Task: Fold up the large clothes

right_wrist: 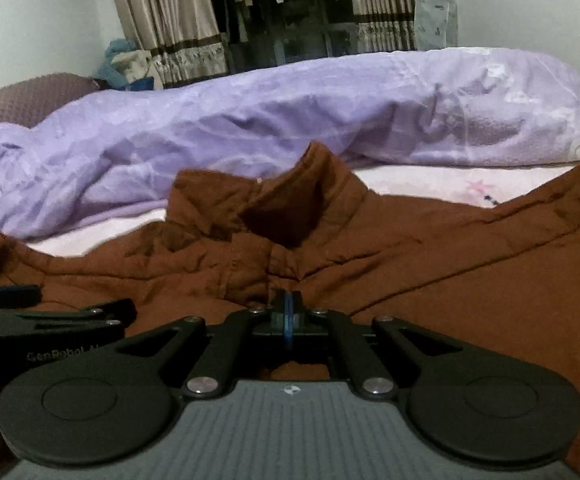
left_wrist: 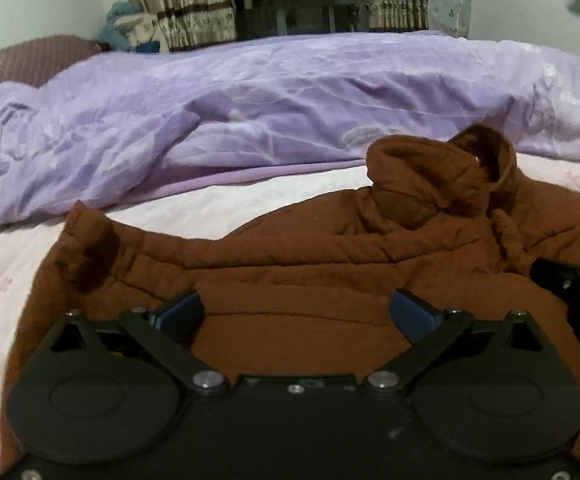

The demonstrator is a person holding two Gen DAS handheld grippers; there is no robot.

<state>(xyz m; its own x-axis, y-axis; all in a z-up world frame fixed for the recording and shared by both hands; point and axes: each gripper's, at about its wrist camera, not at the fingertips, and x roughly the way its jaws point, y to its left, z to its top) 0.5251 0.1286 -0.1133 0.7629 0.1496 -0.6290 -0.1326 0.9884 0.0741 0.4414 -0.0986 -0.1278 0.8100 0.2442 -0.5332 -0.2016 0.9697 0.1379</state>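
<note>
A brown padded jacket lies spread on the bed, its collar standing up at the far side. My left gripper hovers just above the jacket's left part, its blue-padded jaws wide apart with only flat cloth below them. In the right wrist view the same jacket fills the foreground, and its collar rises straight ahead. My right gripper is shut, pads pressed together with no cloth seen between them, low over the jacket's front just below the collar. The left gripper's finger shows at that view's left edge.
A crumpled purple duvet lies across the bed behind the jacket. Pale pink sheet shows to the left and between jacket and duvet. A brown cushion sits at the far left. Curtains and a dark window stand behind the bed.
</note>
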